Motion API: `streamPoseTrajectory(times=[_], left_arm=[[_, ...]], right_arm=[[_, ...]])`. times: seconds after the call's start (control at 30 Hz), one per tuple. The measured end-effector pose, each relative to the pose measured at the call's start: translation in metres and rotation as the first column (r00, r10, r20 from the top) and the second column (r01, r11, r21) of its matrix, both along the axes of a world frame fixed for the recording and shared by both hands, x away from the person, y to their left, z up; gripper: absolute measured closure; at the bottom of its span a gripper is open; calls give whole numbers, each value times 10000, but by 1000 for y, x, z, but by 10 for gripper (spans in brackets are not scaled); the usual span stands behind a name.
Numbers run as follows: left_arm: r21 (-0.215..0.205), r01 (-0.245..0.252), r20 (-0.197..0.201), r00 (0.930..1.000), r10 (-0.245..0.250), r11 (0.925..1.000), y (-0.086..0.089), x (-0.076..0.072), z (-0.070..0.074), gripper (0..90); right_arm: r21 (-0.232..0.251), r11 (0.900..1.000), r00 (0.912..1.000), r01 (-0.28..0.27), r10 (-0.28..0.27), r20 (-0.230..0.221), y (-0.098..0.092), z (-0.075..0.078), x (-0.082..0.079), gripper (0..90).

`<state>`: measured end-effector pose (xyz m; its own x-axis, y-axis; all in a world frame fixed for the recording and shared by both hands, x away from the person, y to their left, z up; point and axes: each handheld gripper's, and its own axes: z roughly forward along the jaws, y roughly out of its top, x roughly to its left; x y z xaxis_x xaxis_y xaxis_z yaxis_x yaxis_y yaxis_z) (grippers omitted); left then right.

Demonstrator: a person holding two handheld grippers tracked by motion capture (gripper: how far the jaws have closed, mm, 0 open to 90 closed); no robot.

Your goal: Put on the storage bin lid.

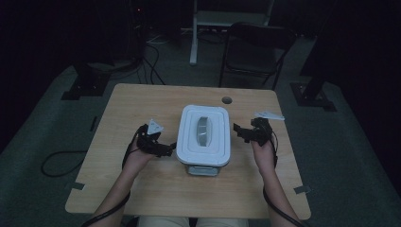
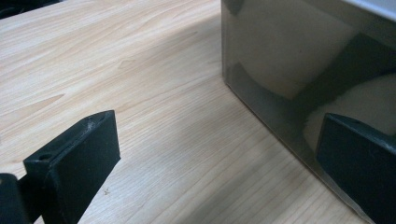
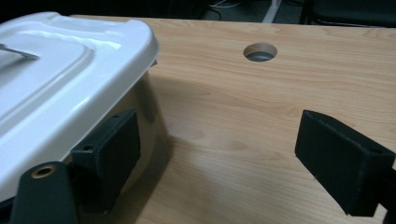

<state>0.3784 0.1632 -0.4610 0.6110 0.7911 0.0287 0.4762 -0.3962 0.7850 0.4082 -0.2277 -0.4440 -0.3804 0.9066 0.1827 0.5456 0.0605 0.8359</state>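
Two grippers flank one box [image 1: 204, 137] that sits in the middle of the wooden table [image 1: 142, 189], a white lid [image 1: 189, 142] with a grey handle [image 1: 204, 131] closing its top. The box's long axis runs away from the person, so its two long sides face outward — one toward each hand.

On the box's left, the left gripper [image 1: 166, 149] points inward at the lower edge of that side. Its jaws stand spread wide with nothing between them. In the left gripper view one jaw is right up against the shiny box wall [image 2: 289, 60], while the other hangs over bare table [image 2: 140, 93]; whether the near jaw actually touches the wall is hard to tell.

On the other side, the right gripper [image 1: 241, 133] is also released and holds nothing. It sits a little farther off in the high view, with a strip of table between its tips and the lid rim. In the right gripper view, one jaw lies just under the overhanging lid [image 3: 70, 70] beside the wall, and the other is out over open table, with the round cable hole [image 3: 260, 51] beyond.

My read: the left hand is nearer, and both need to close in sideways toward the long walls — the box lies between them, not within either grip
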Motion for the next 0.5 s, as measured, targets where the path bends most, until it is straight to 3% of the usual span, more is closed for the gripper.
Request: streamPoseTrajectory(times=[0.17,0.4,0.5], left_arm=[[-74,-141,5,9999,141,9999,8,-4,3,7],[9,-321,200,9993,320,9995,16,-11,7,7],[227,-293,159,9995,290,9993,20,-15,3,7]], right_arm=[[-201,9998,9999,72,-69,149,-6,-3,-12,140],[219,9998,9998,1,-5,191,-15,-6,-26,140],[-218,9997,9990,63,-53,439,-15,-7,-33,140]])
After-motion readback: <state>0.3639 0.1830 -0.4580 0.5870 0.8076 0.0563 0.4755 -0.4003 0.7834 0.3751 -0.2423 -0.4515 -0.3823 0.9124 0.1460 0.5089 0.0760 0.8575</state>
